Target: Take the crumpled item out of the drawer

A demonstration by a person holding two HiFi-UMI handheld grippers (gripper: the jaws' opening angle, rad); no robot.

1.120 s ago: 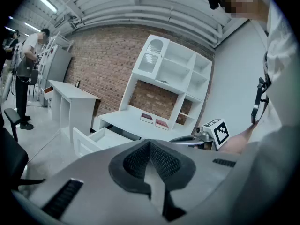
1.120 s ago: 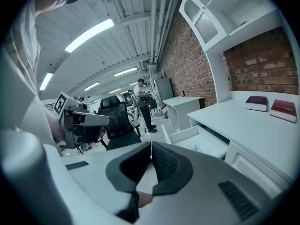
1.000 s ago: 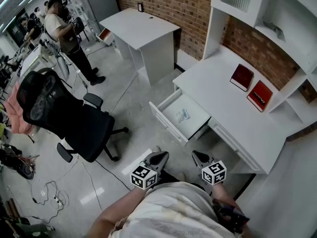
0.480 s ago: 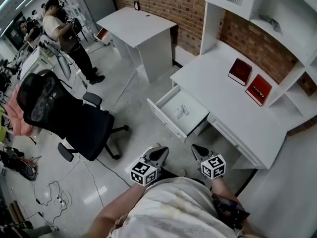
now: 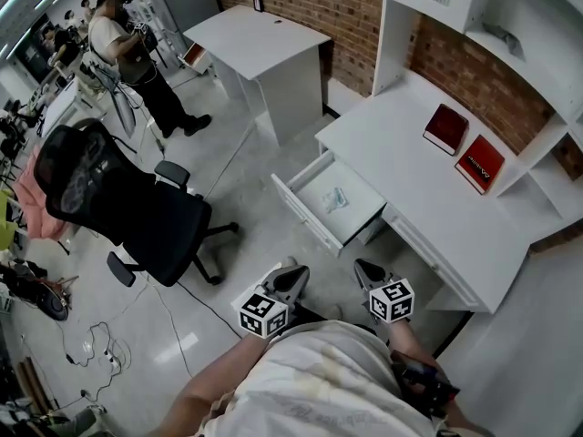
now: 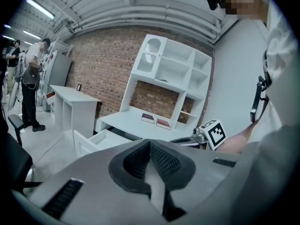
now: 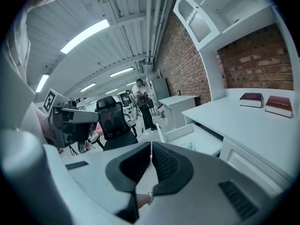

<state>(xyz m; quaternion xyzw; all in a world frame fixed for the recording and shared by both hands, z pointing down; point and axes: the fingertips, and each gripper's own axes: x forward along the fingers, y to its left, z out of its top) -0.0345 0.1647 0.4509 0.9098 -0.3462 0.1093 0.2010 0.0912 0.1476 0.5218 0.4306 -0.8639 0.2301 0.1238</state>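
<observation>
1. Crumpled item (image 5: pixel 334 198): small and pale. It lies on the floor of the open drawer (image 5: pixel 304 215), well apart from both my grippers.
2. Drawer: pulled out from the white desk (image 5: pixel 428 209).
3. Right gripper (image 7: pixel 151 145): pads pressed together with nothing between them, held close in front of my body.
4. Left gripper (image 6: pixel 150 142): likewise closed and empty, beside the right one.
5. Desk top: a dark red book (image 5: pixel 444 135) and a brighter red book (image 5: pixel 479 164), side by side.
6. Floor: a black office chair (image 5: pixel 137 209), left of the drawer.

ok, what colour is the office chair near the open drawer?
Black. The office chair is black across back, seat and base, and shows best in the head view.
</observation>
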